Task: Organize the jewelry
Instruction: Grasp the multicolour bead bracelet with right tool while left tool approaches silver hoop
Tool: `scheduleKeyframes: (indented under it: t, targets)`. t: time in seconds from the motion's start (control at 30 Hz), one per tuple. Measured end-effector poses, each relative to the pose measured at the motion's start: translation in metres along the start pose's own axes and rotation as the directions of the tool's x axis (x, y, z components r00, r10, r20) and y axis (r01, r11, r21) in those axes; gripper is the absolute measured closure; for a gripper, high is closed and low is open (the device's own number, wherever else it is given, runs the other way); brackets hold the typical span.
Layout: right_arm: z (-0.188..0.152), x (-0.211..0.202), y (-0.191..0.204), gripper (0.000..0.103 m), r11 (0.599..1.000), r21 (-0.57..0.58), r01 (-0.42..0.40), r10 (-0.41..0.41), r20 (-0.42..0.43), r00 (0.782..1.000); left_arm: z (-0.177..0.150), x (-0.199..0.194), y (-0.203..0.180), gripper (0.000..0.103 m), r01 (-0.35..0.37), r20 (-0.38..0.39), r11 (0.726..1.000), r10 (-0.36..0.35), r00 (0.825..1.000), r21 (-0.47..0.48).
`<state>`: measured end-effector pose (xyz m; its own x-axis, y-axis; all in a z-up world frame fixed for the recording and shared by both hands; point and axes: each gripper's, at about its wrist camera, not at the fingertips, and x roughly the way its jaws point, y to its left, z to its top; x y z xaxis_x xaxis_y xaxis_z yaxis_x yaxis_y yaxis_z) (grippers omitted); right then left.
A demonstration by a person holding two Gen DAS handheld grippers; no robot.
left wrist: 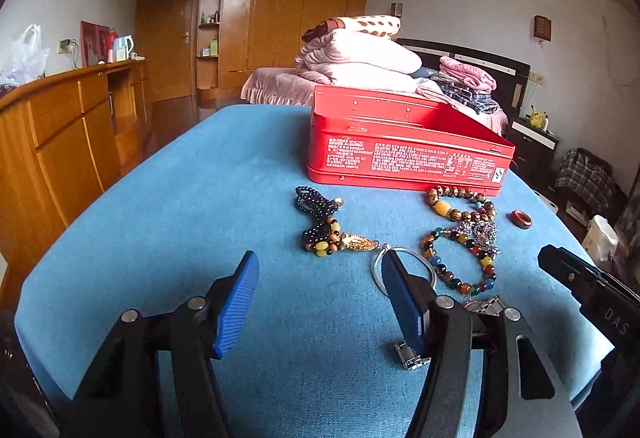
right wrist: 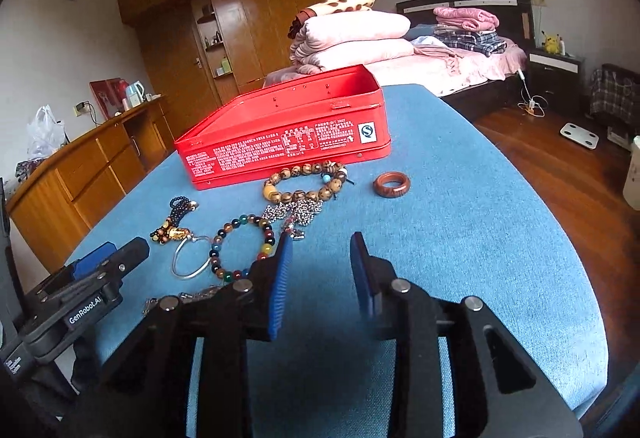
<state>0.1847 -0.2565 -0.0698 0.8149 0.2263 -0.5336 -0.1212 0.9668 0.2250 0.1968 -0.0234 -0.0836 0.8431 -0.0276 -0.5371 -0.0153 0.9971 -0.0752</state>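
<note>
The red tin (right wrist: 288, 134) stood open on the blue desk (right wrist: 460, 218), and every piece of jewelry lay outside it, on the cloth in front of its printed side. Touching or just beside that side lay the brown wooden bead bracelet (right wrist: 308, 182), with the reddish-brown ring (right wrist: 392, 185) apart from it, off the tin's labelled corner. Just in front of the wooden beads sat a tangle of silver chain (right wrist: 294, 212), and against the chain, farther from the tin, the multicoloured bead bracelet (right wrist: 240, 250). Beside that, under the tin's other end, rested the silver bangle (right wrist: 190, 258) and the dark bead string with its gold charm (left wrist: 332, 230). A metal watch band (left wrist: 412, 356) lay farthest from the tin, partly hidden by the left tongs (left wrist: 320, 290).

Both tongs were empty and spread wide — the left ones hovered over bare cloth with one blue pad (left wrist: 400, 298) crossing the bangle in view, whether touching it I cannot tell. The right tongs (right wrist: 320, 266) hung over the desk in front of the tin, one pad at the coloured bracelet's edge.
</note>
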Motion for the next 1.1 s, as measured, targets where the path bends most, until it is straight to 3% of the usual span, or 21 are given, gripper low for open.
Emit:
scheduleKeyframes:
  t: [0.33,0.57,0.83,0.87,0.93,1.1]
  targets:
    - [0.002,0.016,0.030,0.073,0.995,-0.052,-0.083,0.081,-0.038,0.996,-0.005,0.003,0.001,0.040,-0.014,-0.011,1.000,0.014,1.000,0.003]
    - [-0.001,0.035,0.039,0.075,0.996,-0.047,-0.075,0.070,-0.109,0.992,-0.005,0.005,0.010,0.040,-0.025,-0.013,1.000,0.025,1.000,-0.006]
    - [0.002,0.044,0.040,0.077,0.998,-0.035,-0.054,0.050,-0.121,0.991,-0.005,0.003,0.006,0.040,-0.008,-0.002,1.000,0.008,1.000,-0.005]
    - [0.002,0.044,0.040,0.078,0.998,-0.034,-0.054,0.050,-0.122,0.991,-0.006,0.003,0.005,0.040,-0.007,0.000,1.000,0.007,1.000,-0.002]
    - [0.001,0.043,0.040,0.094,0.998,-0.066,-0.018,0.010,-0.116,0.993,-0.005,0.002,0.001,0.040,-0.004,0.005,1.000,0.004,1.000,0.002]
    - [0.001,0.033,0.028,0.096,0.999,-0.041,-0.014,0.010,-0.092,0.996,-0.006,0.002,-0.009,0.040,0.007,0.008,1.000,-0.007,1.000,0.013]
